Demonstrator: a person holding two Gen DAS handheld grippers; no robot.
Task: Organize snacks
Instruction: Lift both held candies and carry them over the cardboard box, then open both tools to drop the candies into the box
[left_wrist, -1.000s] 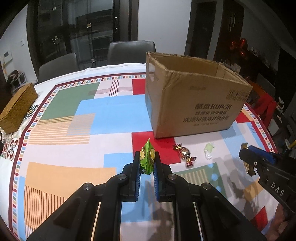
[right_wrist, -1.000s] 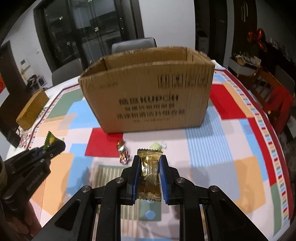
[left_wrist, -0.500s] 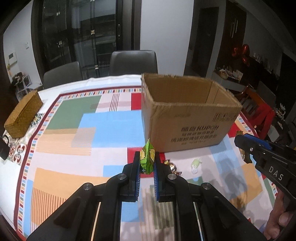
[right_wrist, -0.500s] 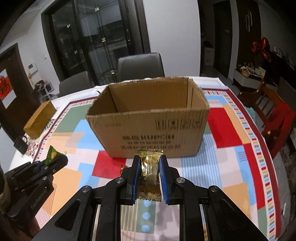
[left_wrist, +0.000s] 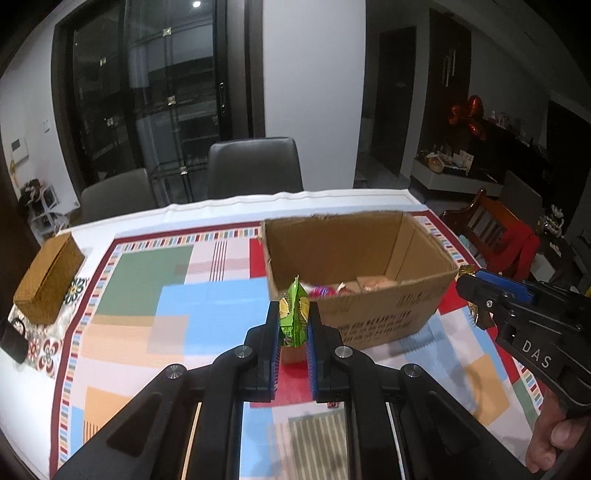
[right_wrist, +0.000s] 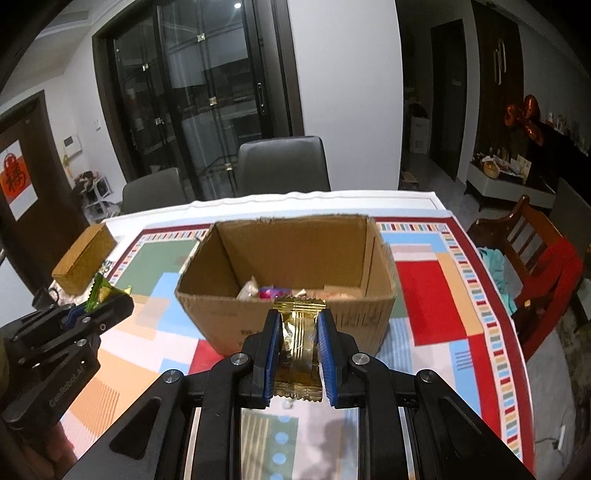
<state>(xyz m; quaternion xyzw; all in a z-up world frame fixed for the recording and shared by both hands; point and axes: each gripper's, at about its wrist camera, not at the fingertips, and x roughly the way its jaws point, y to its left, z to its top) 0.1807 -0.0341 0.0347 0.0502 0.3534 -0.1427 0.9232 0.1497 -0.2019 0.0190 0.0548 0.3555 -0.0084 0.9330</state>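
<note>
My left gripper (left_wrist: 293, 314) is shut on a green snack packet (left_wrist: 293, 317) and holds it in the air just short of the near left corner of the open cardboard box (left_wrist: 384, 325). My right gripper (right_wrist: 298, 321) is shut on a gold snack packet (right_wrist: 299, 343) and holds it raised in front of the box's near wall (right_wrist: 229, 325). Several wrapped snacks (right_wrist: 266, 291) lie inside the box. The left gripper also shows in the right wrist view (right_wrist: 110, 302), and the right gripper shows in the left wrist view (left_wrist: 469, 284).
The box stands on a table with a colourful patchwork cloth (left_wrist: 147, 288). A woven tan box (left_wrist: 48, 280) sits at the table's left edge. Dark chairs (left_wrist: 255, 166) stand behind the table and a wooden chair with red cloth (right_wrist: 546, 266) at the right.
Both grippers have risen with their packets and moved toward the box. The inside of the box has come into view, and the loose candies on the cloth have dropped out of sight.
</note>
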